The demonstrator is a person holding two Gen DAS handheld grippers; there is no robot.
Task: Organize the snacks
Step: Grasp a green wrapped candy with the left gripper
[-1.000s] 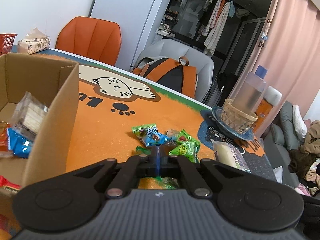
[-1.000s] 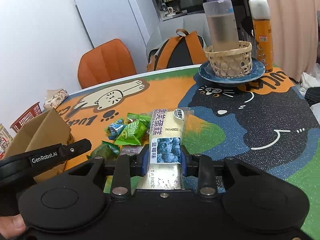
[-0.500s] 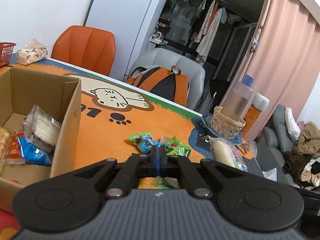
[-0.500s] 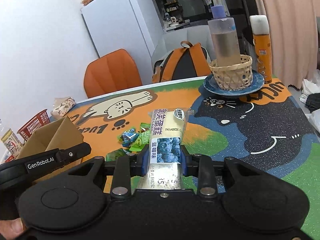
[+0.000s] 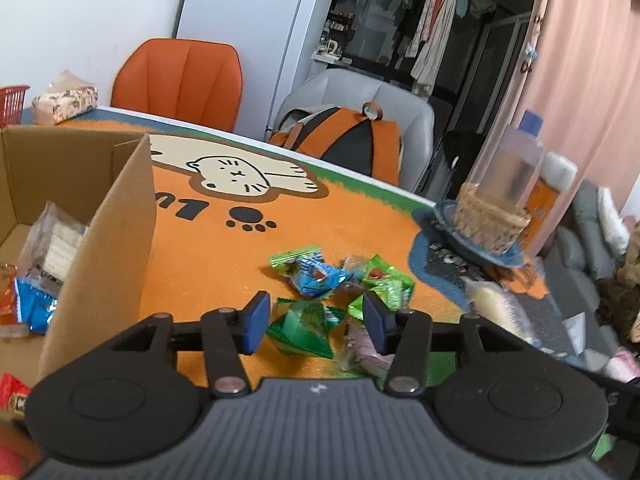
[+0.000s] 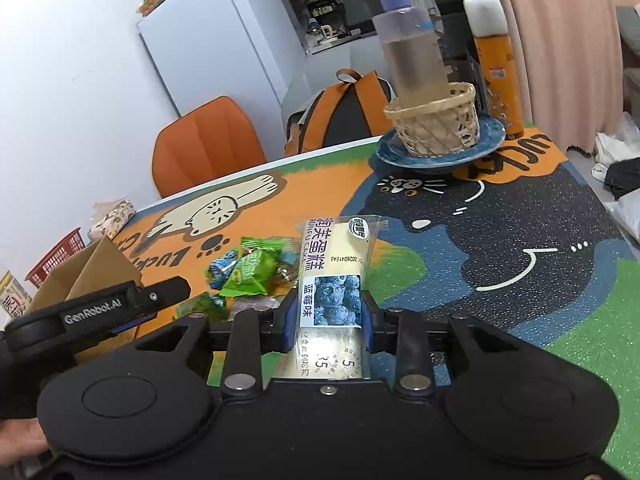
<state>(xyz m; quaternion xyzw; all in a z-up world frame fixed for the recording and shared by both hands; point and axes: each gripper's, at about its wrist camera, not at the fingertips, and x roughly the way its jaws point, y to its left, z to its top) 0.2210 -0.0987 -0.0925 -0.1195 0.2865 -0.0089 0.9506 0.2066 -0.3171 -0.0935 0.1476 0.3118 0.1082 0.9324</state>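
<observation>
My left gripper (image 5: 316, 322) is open above a green candy packet (image 5: 302, 326), with a pile of green and blue candies (image 5: 340, 276) just beyond on the orange mat. A cardboard box (image 5: 116, 216) holding several snack packets stands at the left. My right gripper (image 6: 326, 320) is shut on a blueberry cake packet (image 6: 332, 276), held above the mat. That packet shows blurred at the right in the left wrist view (image 5: 494, 304). The left gripper also shows at the left in the right wrist view (image 6: 104, 312), near the candies (image 6: 250, 268) and the box (image 6: 92, 272).
A blue plate (image 6: 440, 152) with a wicker basket (image 6: 436, 120) and a clear bottle (image 6: 412, 48) stands at the far right, next to an orange can (image 6: 494, 64). A tissue pack (image 5: 66, 98) and red basket (image 5: 12, 104) sit far left. Chairs and a backpack (image 5: 344, 140) stand behind the table.
My left gripper has opened from shut and dropped lower over the candy pile. My right gripper holds the cake packet and has shifted slightly toward the table.
</observation>
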